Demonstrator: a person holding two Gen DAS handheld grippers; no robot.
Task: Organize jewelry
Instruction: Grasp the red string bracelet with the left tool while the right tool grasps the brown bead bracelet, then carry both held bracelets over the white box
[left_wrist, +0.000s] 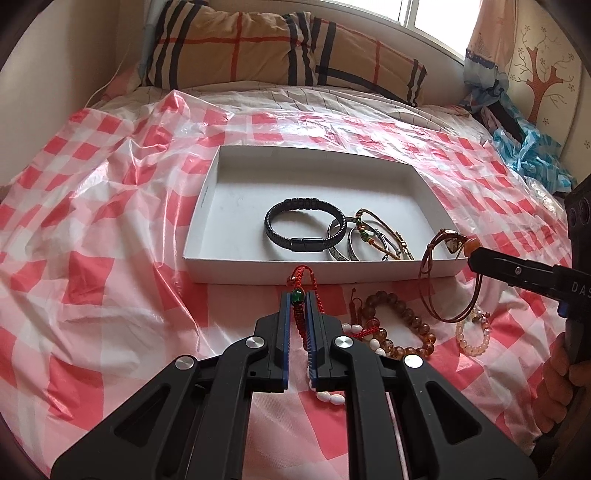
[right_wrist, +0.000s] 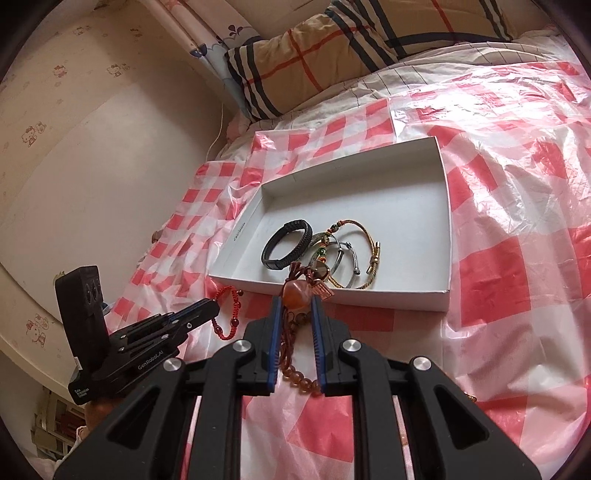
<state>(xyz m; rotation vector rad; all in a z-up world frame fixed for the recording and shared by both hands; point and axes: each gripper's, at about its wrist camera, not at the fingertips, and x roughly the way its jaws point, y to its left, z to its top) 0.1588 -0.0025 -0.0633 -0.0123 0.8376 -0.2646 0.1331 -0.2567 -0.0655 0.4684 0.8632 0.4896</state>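
Note:
A white shallow box lies on the bed with a black braided bracelet, silver bangles and corded bracelets inside. My left gripper is shut on a red cord bracelet with a green bead, just before the box's near wall. My right gripper is shut on a brown cord bracelet with an orange bead, held near the box's near right corner.
Loose bracelets lie on the red-checked plastic sheet: brown amber beads, white beads, a pale pink bead bracelet. Plaid pillows lie behind the box. A wall runs along the left.

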